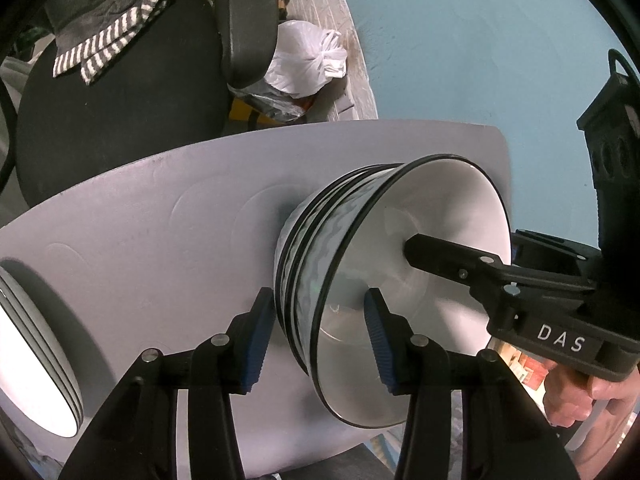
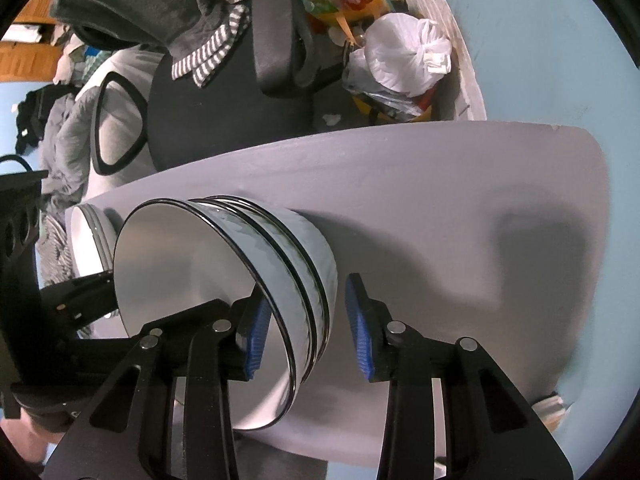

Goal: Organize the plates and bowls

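Pale grey rounded-corner worktop (image 1: 152,216) fills both views, light blue floor around it. Black round-seat office chair (image 1: 120,100) with a grey-white striped cloth on it stands beyond the far edge; tied white plastic bag (image 1: 304,60) on the floor next to it.

Stack of three nested white bowls with black rims and grey wavy outer pattern (image 1: 320,248) sits on the worktop near its middle-right in the left wrist view; same stack (image 2: 280,264) is seen from its other side in the right wrist view. Stack of white black-rimmed plates (image 1: 36,360) lies well apart at the worktop's left end.

Left tool (image 1: 316,340) about half open, blue-padded fingers straddling the bowl wall: one pad outside, one inside the top bowl; pads near the wall, contact not clear. Right tool (image 2: 304,336) narrower, straddling the opposite wall the same way, outer pad clearly off the bowl. A bare hand (image 1: 588,396) holds the right tool's handle marked DAS.
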{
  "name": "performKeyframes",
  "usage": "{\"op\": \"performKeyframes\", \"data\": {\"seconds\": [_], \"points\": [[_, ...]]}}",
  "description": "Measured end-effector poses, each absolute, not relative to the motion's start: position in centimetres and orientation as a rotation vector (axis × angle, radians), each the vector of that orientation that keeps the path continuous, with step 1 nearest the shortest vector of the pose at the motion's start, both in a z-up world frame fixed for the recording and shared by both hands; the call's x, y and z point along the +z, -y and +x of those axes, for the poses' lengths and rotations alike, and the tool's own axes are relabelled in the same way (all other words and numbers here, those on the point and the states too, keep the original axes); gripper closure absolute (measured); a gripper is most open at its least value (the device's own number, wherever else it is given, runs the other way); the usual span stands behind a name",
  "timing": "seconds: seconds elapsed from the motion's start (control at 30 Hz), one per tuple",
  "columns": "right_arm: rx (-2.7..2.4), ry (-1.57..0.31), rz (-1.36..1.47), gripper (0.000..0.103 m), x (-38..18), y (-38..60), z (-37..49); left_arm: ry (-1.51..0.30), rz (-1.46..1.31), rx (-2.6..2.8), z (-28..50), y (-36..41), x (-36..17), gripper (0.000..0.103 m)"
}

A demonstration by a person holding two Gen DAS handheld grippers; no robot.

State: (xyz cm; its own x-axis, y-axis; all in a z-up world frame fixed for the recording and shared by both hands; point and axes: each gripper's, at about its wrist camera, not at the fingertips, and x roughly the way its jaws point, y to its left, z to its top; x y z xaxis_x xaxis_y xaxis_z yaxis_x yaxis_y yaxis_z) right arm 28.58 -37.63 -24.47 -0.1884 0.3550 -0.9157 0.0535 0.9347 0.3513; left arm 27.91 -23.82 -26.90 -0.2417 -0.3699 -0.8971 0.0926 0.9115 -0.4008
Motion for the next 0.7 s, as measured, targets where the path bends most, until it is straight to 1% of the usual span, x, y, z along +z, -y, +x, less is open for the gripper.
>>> {"op": "performKeyframes", "data": {"seconds": [0.27, 0.63, 0.7], "points": [[0.306, -1.781, 0.259, 0.069, -24.46, 37.00, 28.16, -1.784, -0.215, -0.435, 28.02, 23.57, -27.05, 0.057], [0.284, -1.757, 0.326, 0.068, -24.57, 37.66, 27.69, -1.794, -0.204, -0.445, 28.10, 23.31, -27.19, 0.057], [0.278, -1.753, 0.326, 0.068, -24.57, 37.79, 27.63, -1.786, -0.207, -0.445, 27.97, 23.21, -27.04, 0.062]]}}
